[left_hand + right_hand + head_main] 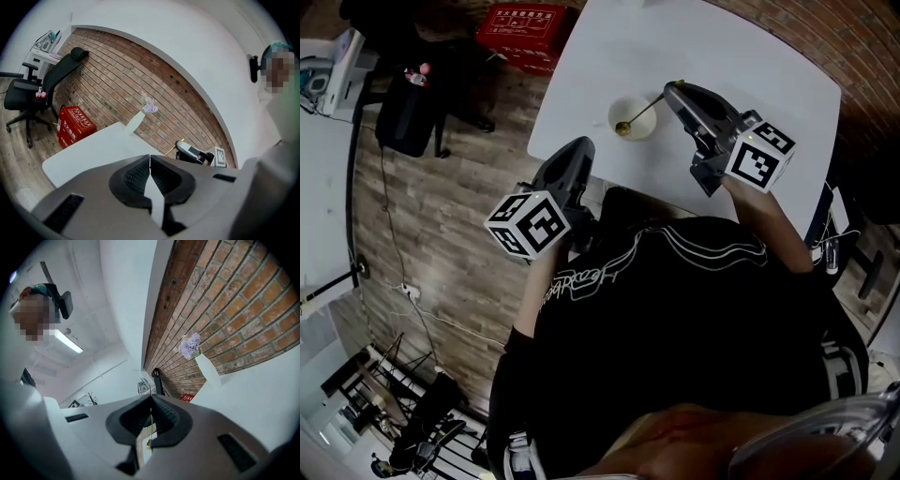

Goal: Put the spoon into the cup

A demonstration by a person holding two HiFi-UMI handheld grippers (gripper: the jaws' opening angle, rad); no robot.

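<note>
A white cup (625, 109) stands on the white table (750, 56) near its front edge. A gold spoon (645, 112) leans in it, bowl inside the cup and handle slanting up to the right. My right gripper (672, 90) is shut on the handle's upper end; in the right gripper view the thin gold handle (148, 437) runs between the closed jaws (151, 399). In the left gripper view the handle tip (179, 141) pokes out beside that gripper. My left gripper (581, 145) is shut and holds nothing, over the table's near left corner (150, 157).
A white vase with purple flowers (136, 121) stands at the table's far side by the brick wall, also seen as the vase (206, 367). A red box (525, 28) and a black office chair (412, 103) are on the wooden floor left of the table.
</note>
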